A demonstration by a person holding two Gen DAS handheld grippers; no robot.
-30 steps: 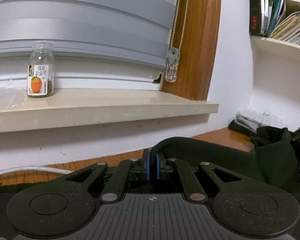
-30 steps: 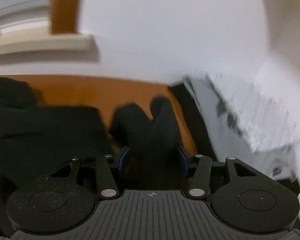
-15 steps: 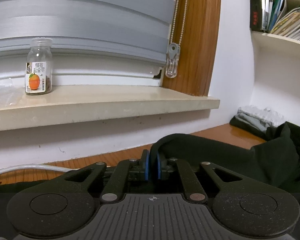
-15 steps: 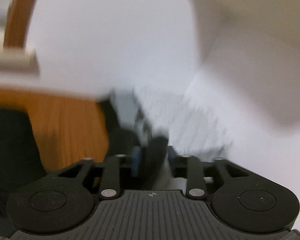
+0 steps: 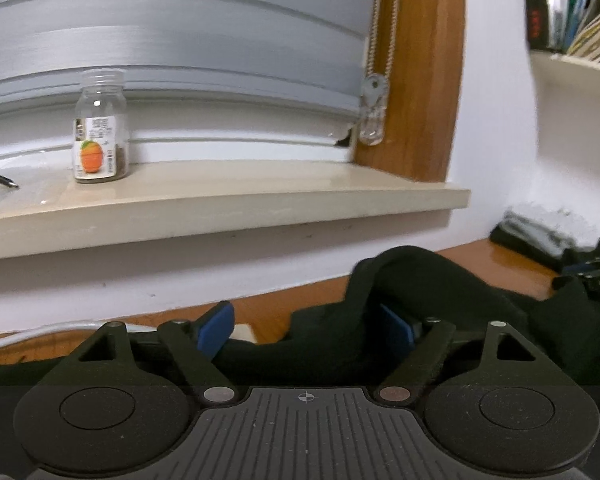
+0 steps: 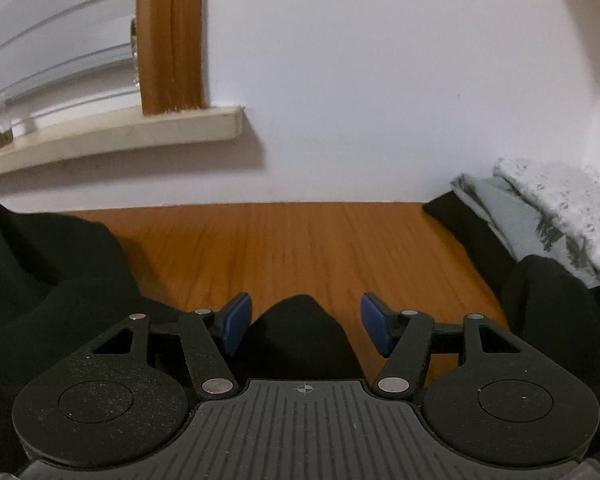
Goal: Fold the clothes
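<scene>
One black garment [image 5: 440, 300] lay crumpled on the wooden worktop [image 6: 320, 248]; we counted two tools, one jar [image 5: 100, 128] on the windowsill [image 5: 220, 204], and one folded pile of clothes [image 6: 540, 216] at the wall. A second before, the left tool [image 5: 304, 330] had been clamped on a raised fold of the garment; now its jaws were opening, spread wide, with the fold standing loose between them, draped against the right pad [image 5: 396, 332] and clear of the left. The right tool [image 6: 306, 326] had earlier pinched a bunch of cloth; its jaws were likewise opening, and a peak of black fabric stood between the blue pads [image 6: 236, 324], whether touching the left one we could not tell.
</scene>
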